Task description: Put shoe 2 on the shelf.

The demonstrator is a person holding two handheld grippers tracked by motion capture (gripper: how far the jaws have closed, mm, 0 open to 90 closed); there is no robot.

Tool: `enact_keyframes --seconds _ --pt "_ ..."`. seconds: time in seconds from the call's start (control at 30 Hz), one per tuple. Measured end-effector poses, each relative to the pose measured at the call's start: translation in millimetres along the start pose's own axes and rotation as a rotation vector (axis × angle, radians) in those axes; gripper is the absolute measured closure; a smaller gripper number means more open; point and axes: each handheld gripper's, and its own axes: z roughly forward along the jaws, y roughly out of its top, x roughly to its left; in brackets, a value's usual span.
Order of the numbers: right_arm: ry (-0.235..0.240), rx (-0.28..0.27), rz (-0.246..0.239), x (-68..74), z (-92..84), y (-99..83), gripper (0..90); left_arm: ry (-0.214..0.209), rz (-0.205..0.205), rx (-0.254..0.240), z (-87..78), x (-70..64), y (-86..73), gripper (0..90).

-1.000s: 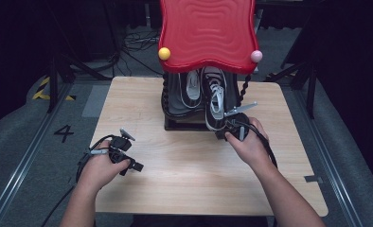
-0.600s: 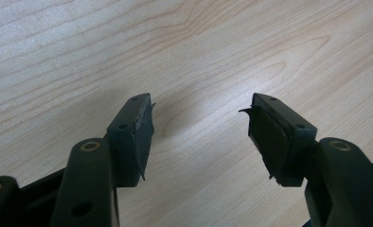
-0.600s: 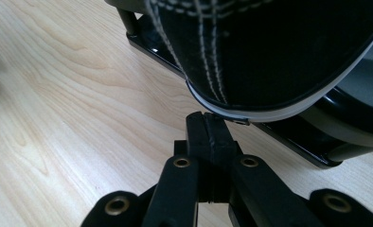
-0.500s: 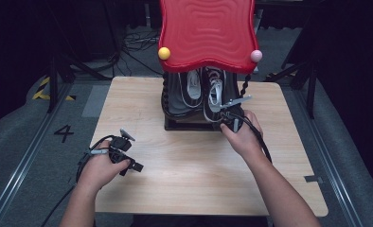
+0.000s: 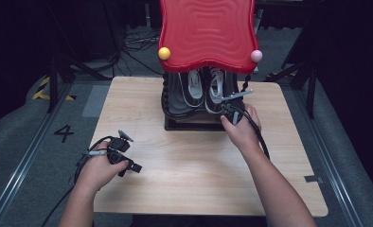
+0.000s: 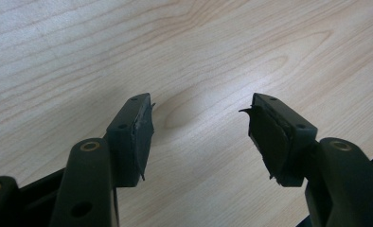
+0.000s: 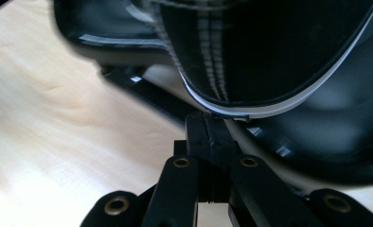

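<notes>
A pair of black sneakers with white trim sits heels-forward on the low shelf of a small rack point(image 5: 189, 125) under a red wavy top point(image 5: 206, 33). The left shoe point(image 5: 186, 92) and the right shoe point(image 5: 216, 90) lie side by side. My right gripper point(image 5: 228, 111) is shut, its tips pressed against the right shoe's heel. In the right gripper view the closed gripper point(image 7: 212, 126) meets the white sole edge of that shoe point(image 7: 270, 56). My left gripper point(image 5: 130, 166) rests low over the front left of the table, open and empty point(image 6: 199, 127).
The wooden table point(image 5: 199, 170) carries the rack at its far middle. A yellow ball point(image 5: 164, 53) and a pink ball point(image 5: 256, 56) sit at the red top's front corners. Twisted black posts hold the top up. Cables and stands lie on the floor behind.
My right gripper has moved forward toward the rack, and the right shoe has slid back from sticking out over the shelf front to level with the left shoe. The left gripper has stayed put.
</notes>
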Motion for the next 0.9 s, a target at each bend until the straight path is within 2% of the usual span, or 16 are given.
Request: enact_keyframes --seconds 0.1,0.17,0.23,0.27,0.67,0.9 --pt "-0.024 -0.016 -0.007 -3.5 4.6 8.2 90.0 0.0 0.0 0.002 -0.9 0.8 -0.6 41.0" --pt "-0.004 0.007 0.001 -3.3 8.3 16.2 90.0 0.0 -0.003 0.0 -1.2 2.2 -1.3 40.9" --pt "-0.04 0.035 -0.044 2.1 11.7 20.1 90.0 0.002 -0.009 -0.002 -0.5 4.1 -2.0 40.9" --pt "-0.046 0.032 -0.06 3.0 12.6 20.8 90.0 0.002 -0.014 0.001 -0.2 4.7 -2.3 40.9" --pt "0.005 0.062 -0.034 1.3 17.0 19.2 90.0 -0.002 -0.005 0.003 0.3 1.9 -1.7 40.6" --pt "0.01 0.036 -0.045 1.4 2.6 11.1 90.0 -0.001 -0.008 0.005 0.6 3.9 -2.5 40.7"
